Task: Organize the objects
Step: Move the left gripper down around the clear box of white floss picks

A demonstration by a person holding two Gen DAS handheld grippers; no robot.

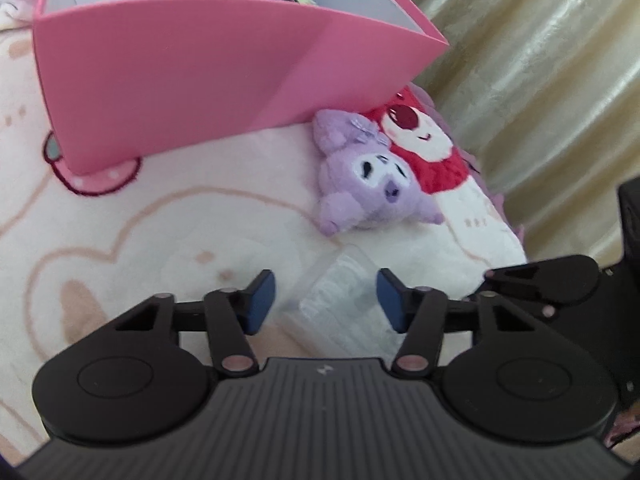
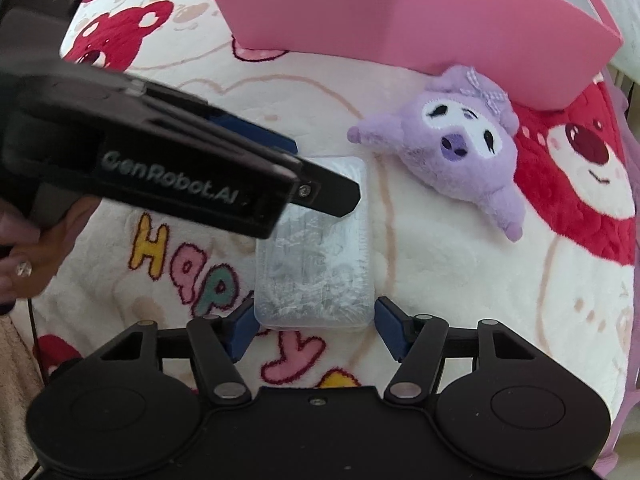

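The landmark here is the pink box (image 1: 168, 80), which stands on a cream fleece blanket (image 1: 120, 240) printed with red bears and already holds at least one soft toy, an orange and pale green shape just visible over its rim. Tucked against the near right corner of the box lies a purple plush (image 2: 448, 148), face up with a gingham bow on its head, touching or almost touching the box wall. Nearer than the plush, and well short of the box, a clear plastic packet (image 2: 316, 248) lies flat on the blanket with its long side pointing toward the box. The right gripper (image 2: 310, 326) has its jaws spread wide, one blue pad on either side of the packet's near end without visibly pressing it, which reads as lining up for a pinch across the short width. The left gripper (image 1: 326, 300) is likewise wide open and empty; in the right wrist view it reaches in from the left over the far end of the packet, perhaps to steady the slippery plastic or simply to wait its turn. My judgement is that the packet is the item in hand, bound for the box, with the plush still to follow. The soft blanket may let the packet slide as the pads close
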